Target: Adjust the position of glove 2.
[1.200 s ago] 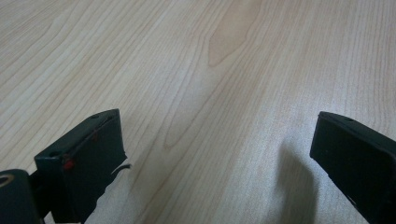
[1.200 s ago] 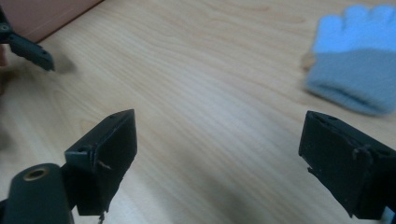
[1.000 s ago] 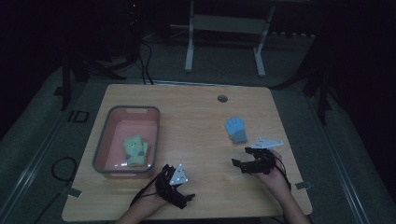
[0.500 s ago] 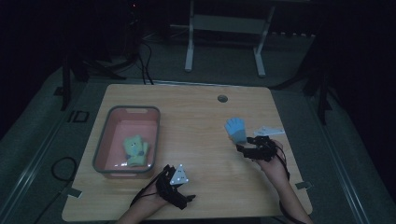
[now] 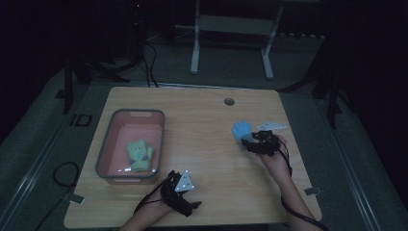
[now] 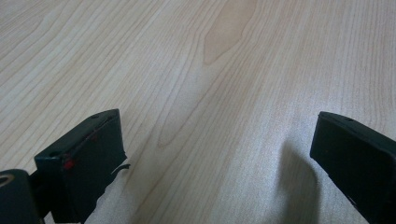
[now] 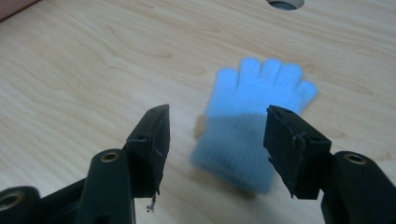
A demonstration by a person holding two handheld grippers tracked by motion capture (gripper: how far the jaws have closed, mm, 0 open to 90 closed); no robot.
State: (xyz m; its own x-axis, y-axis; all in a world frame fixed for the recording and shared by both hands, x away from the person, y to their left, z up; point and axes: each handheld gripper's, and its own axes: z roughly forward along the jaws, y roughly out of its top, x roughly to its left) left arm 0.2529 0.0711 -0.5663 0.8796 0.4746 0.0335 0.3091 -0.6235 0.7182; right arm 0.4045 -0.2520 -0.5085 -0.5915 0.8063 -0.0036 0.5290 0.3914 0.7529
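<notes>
A small light-blue knitted glove (image 7: 252, 121) lies flat on the table's right side, fingers spread

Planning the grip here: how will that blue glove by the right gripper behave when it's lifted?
The blue glove looks like soft knit lying flat on the table, so it will probably sag and droop from one pinch. It likely weighs little. Its fuzzy surface should resist slipping in the open right gripper.

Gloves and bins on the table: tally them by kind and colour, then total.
Blue glove: 1, lying on the table in front of the right gripper.
Green glove: 1, in the bin.
Pink bin: 1.
Total: 3.
</notes>
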